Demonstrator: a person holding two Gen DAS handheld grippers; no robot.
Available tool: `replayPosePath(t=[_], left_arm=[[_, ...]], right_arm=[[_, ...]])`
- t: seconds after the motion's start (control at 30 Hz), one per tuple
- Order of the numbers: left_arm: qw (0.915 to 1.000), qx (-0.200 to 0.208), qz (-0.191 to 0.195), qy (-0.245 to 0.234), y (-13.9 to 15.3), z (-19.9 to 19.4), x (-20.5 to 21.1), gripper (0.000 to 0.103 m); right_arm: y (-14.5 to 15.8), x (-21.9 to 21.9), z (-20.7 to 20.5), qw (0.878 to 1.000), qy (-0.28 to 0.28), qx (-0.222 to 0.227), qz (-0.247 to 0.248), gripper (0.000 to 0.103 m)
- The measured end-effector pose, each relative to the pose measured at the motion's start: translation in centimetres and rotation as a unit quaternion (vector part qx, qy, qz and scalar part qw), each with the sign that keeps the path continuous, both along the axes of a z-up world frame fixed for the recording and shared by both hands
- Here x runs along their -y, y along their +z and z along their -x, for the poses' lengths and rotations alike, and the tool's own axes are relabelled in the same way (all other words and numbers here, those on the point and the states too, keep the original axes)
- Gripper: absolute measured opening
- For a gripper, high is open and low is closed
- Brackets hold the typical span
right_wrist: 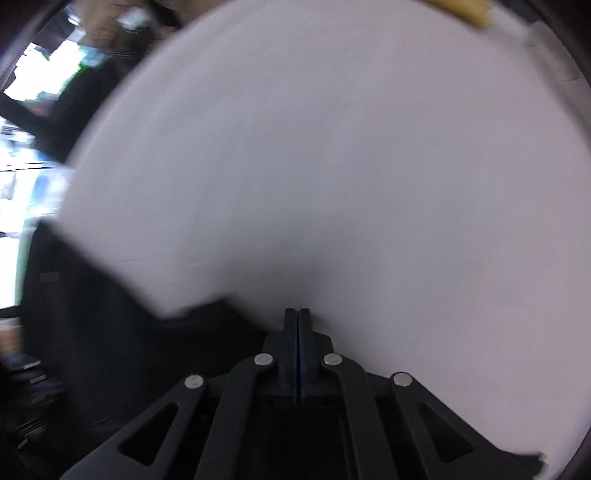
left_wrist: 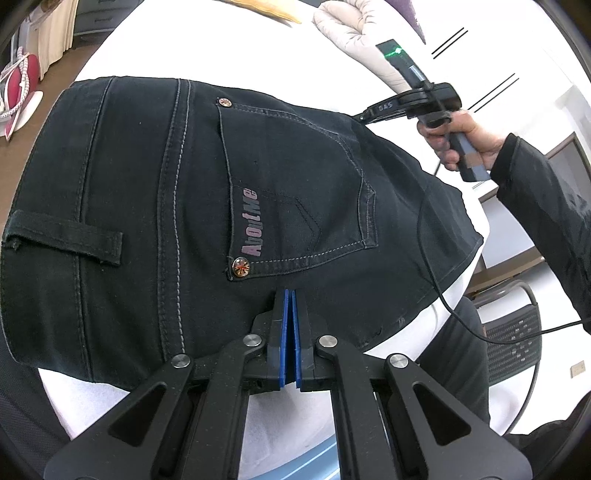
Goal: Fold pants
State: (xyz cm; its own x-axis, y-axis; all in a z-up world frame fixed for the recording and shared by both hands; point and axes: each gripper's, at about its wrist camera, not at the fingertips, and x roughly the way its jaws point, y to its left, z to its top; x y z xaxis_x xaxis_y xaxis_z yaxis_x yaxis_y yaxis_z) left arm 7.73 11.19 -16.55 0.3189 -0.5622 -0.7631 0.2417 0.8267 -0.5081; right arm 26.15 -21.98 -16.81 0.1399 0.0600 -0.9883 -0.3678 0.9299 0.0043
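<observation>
Black jeans (left_wrist: 177,206) lie folded on a white sheet, back pocket with pink "AboutMe" lettering facing up. My left gripper (left_wrist: 290,295) is shut, empty, its blue pads together just over the jeans below the pocket. My right gripper (left_wrist: 360,117) shows in the left wrist view at the jeans' far right edge, its tip at the fabric. In the blurred right wrist view the right gripper (right_wrist: 298,314) is shut with nothing between the pads, over the white sheet (right_wrist: 332,166), with the dark jeans (right_wrist: 129,314) to its left.
A quilted cream blanket (left_wrist: 354,26) and a yellow cushion (left_wrist: 277,11) lie at the far side of the bed. A red and white bag (left_wrist: 18,88) stands on the floor at left. A black mesh chair (left_wrist: 513,339) stands at right.
</observation>
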Motion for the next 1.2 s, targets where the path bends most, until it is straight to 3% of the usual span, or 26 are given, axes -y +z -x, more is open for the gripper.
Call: replayPosePath(t=[0.07, 0.17, 0.2, 0.27, 0.37, 0.5, 0.57, 0.6, 0.67, 0.9, 0.97, 1.03, 1.1, 1.13, 1.17, 1.2], left_arm=[[1.0000, 0.002, -0.002, 0.000, 0.1, 0.0, 0.1, 0.001], [1.0000, 0.003, -0.005, 0.002, 0.2, 0.2, 0.6, 0.001], [1.0000, 0.005, -0.007, 0.002, 0.1, 0.3, 0.8, 0.001], [0.9999, 0.007, -0.010, 0.002, 0.1, 0.5, 1.1, 0.001], [0.9998, 0.009, -0.014, 0.005, 0.1, 0.7, 1.6, 0.001], [0.9996, 0.013, -0.025, 0.005, 0.1, 0.9, 2.3, 0.001], [0.9995, 0.012, -0.029, 0.004, 0.1, 1.0, 2.5, 0.002], [0.9995, 0.011, -0.031, 0.003, 0.1, 1.0, 2.7, 0.002], [0.9993, 0.011, -0.035, 0.002, 0.2, 0.9, 3.0, 0.002], [0.9988, 0.005, -0.049, 0.003, 0.5, 0.6, 4.4, 0.001], [0.9984, 0.004, -0.056, 0.002, 0.6, 0.4, 4.9, 0.002], [0.9982, 0.003, -0.060, 0.002, 0.6, 0.4, 5.3, 0.002], [0.9982, 0.003, -0.060, 0.004, 0.4, 0.4, 5.5, 0.002], [0.9980, 0.002, -0.062, 0.005, 0.5, 0.4, 5.8, 0.002], [0.9978, 0.003, -0.065, 0.004, 0.5, 0.4, 5.8, 0.002], [0.9974, 0.003, -0.072, 0.002, 0.7, 0.4, 6.2, 0.002]], right_arm=[[0.2, 1.2, -0.4, 0.999, -0.044, 0.018, -0.010, 0.000], [2.1, 3.0, 0.0, 0.989, -0.113, 0.092, 0.005, 0.001], [3.0, 4.1, 0.4, 0.983, -0.149, 0.110, -0.009, 0.007], [4.4, 4.0, 2.2, 0.978, -0.166, 0.103, -0.077, 0.008], [5.2, 2.3, 6.3, 0.966, -0.127, 0.083, -0.209, 0.008], [1.6, -0.1, 10.3, 0.949, -0.096, 0.032, -0.298, 0.008], [-1.5, 2.3, 10.4, 0.946, -0.137, 0.013, -0.293, 0.008], [-2.9, 4.2, 10.4, 0.941, -0.168, 0.009, -0.292, 0.000], [-4.2, 8.3, 10.3, 0.914, -0.225, 0.020, -0.338, 0.000], [-3.6, 24.4, 12.3, 0.868, -0.373, 0.105, -0.312, 0.000], [-2.9, 29.0, 13.3, 0.860, -0.427, 0.134, -0.247, 0.000], [-2.6, 33.6, 14.6, 0.830, -0.491, 0.155, -0.213, 0.000], [-1.1, 37.8, 16.8, 0.788, -0.566, 0.175, -0.169, 0.000], [0.2, 39.2, 18.1, 0.771, -0.584, 0.194, -0.164, 0.008], [1.1, 39.4, 19.0, 0.767, -0.584, 0.207, -0.168, 0.008], [2.0, 37.8, 19.3, 0.772, -0.569, 0.220, -0.181, 0.008]])
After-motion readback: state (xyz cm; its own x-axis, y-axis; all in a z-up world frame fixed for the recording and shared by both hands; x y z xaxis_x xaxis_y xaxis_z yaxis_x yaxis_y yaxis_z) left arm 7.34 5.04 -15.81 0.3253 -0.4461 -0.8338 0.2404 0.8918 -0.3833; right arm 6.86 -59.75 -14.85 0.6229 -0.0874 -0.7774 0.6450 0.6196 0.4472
